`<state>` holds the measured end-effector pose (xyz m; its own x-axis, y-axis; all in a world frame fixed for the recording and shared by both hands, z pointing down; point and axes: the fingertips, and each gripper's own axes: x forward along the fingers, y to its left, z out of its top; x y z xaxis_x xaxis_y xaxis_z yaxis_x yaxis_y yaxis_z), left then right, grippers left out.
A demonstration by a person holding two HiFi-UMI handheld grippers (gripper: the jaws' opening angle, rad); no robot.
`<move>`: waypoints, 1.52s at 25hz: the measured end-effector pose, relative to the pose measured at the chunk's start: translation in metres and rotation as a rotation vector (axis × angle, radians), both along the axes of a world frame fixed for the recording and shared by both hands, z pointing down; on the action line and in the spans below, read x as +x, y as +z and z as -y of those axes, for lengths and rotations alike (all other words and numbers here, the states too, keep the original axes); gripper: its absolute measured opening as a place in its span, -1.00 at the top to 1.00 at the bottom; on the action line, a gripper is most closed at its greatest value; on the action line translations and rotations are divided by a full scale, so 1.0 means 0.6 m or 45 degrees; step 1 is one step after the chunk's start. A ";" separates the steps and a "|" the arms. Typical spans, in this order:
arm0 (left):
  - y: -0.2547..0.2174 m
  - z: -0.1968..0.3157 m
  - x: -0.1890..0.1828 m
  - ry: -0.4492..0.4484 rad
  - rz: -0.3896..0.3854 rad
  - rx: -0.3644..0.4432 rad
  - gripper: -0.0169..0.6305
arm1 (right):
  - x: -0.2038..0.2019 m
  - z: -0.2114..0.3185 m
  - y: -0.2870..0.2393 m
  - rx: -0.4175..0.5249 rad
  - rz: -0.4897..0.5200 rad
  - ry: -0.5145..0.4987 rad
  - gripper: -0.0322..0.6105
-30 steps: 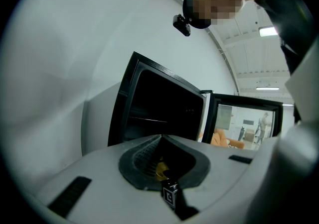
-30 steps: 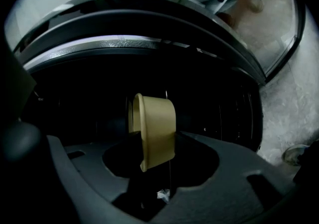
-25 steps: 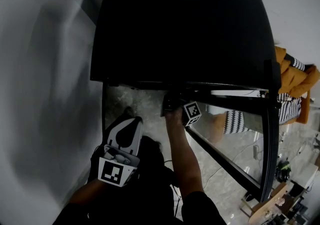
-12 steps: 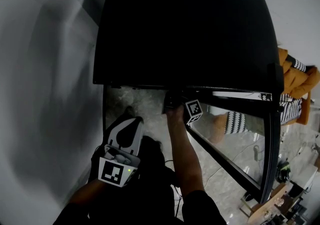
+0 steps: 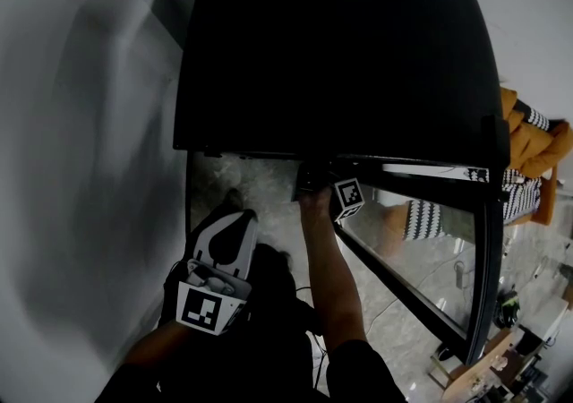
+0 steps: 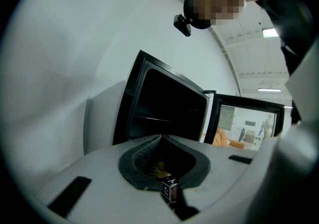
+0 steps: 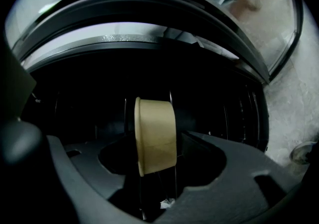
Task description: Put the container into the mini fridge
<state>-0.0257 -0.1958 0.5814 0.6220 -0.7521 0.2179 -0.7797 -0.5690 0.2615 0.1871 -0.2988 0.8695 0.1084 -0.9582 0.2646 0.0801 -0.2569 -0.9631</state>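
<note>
The black mini fridge [image 5: 340, 43] fills the head view, its glass door [image 5: 448, 249] swung open to the right. My right gripper [image 7: 154, 148] reaches in under the fridge top; the head view shows only its marker cube [image 5: 346, 199]. A tan container [image 7: 155, 123] stands on the wire shelf inside, between the right jaws. Those jaws have just been opening, and there is a gap beside the container's rim. My left gripper [image 5: 235, 213] hangs low at the left, shut and holding nothing. It points at the open fridge [image 6: 164, 113].
A grey wall [image 5: 81, 124] runs along the left of the fridge. Marbled floor [image 5: 260, 182] lies below the open front. An orange seat with striped cloth [image 5: 528, 146] stands behind the door. Cables and clutter [image 5: 510, 303] lie at the lower right.
The fridge sits slightly further right in the head view. Both grippers and the arm stay where they were.
</note>
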 end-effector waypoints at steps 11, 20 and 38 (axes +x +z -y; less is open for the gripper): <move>-0.038 0.014 -0.013 -0.080 -0.022 0.100 0.94 | 0.001 -0.016 -0.001 -0.009 -0.029 -0.023 0.09; -0.044 -0.012 -0.018 -0.077 -0.003 0.059 0.93 | -0.008 -0.034 -0.012 -0.016 -0.024 -0.026 0.06; -0.149 -0.085 -0.017 -0.144 -0.022 0.072 0.93 | -0.028 -0.144 -0.101 -0.065 -0.031 -0.104 0.16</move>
<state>-0.0356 -0.1446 0.4922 0.5358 -0.8285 0.1629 -0.8353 -0.4920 0.2453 0.1700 -0.2121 0.8091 0.0371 -0.9494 0.3118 0.0337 -0.3106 -0.9499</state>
